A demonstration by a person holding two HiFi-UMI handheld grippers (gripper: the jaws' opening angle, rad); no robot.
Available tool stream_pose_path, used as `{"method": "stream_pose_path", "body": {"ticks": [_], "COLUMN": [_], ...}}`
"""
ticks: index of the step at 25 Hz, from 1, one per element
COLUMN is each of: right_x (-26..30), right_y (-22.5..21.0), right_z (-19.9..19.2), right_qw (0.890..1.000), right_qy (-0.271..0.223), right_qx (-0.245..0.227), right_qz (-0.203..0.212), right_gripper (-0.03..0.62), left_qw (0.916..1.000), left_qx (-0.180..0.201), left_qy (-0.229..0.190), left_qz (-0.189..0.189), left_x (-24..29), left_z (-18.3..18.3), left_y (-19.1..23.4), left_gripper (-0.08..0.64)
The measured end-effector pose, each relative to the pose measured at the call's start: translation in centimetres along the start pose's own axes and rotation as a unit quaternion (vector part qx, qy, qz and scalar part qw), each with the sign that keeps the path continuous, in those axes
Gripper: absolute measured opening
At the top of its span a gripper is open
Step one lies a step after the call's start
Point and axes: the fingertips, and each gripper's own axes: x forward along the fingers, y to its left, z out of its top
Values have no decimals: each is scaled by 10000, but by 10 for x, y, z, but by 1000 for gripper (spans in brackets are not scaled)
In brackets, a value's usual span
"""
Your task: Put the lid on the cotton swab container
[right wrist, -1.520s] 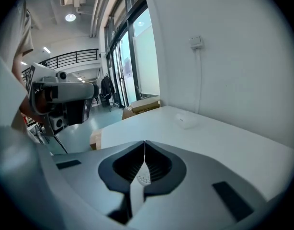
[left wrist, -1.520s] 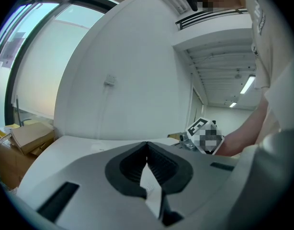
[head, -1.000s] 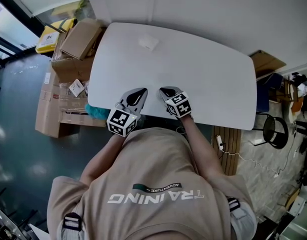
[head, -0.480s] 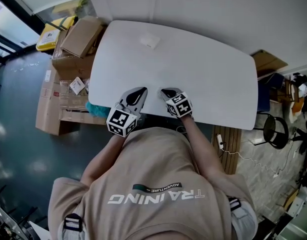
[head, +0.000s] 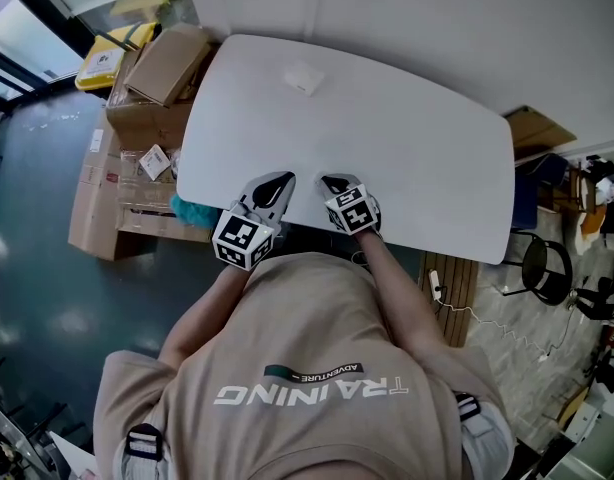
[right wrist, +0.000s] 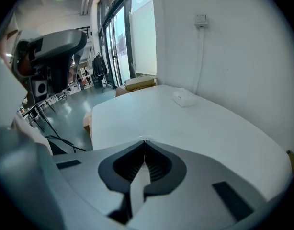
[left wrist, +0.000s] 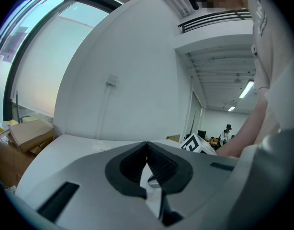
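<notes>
Our left claw [head: 278, 184] and right claw [head: 335, 182] rest at the counter's [head: 417, 158] near edge, both pressed together and empty. We judge the task not begun. A white box [head: 303, 79], perhaps the swab container, lies far across the counter, untouched.

White table [head: 407, 158] against white wall [head: 437, 28], cardboard boxes [head: 162, 68] beside.

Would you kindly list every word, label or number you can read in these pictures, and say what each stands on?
"TRAINING": white print on the person's shirt, upside down in the head view.
"ADVENTURE": small print beside it.
Labels on the yellow box and cardboard boxes: too small to read.
</notes>
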Motion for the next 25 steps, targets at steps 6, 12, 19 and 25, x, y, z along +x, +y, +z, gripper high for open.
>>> {"method": "stream_pose_path", "body": {"ticks": [6,12,19,25], "right_x": [-14,-84,-188,-242], "right_y": [-8,-21,-30,-38], "right_z": [12,39,77,112], "right_qw": [9975,9824,9505,9308], "right_qy": [-699,-1827,-2997,-3523], "right_qx": [23,358,475,89], "right_qz": [-94,-154,-667,-971], "right_gripper": [18,18,18,18], "left_qw": [9997,9980,9957,9957], "left_qx": [169,332,549,481], "left_qy": [-151,-512,-706,-722], "left_qz": [-41,-147,-249,-336], "left_x": [0,3,18,32], "left_z": [18,55,80,85], "left_y": [-6,-8,-12,-20], "left_gripper": [12,12,12,12]}}
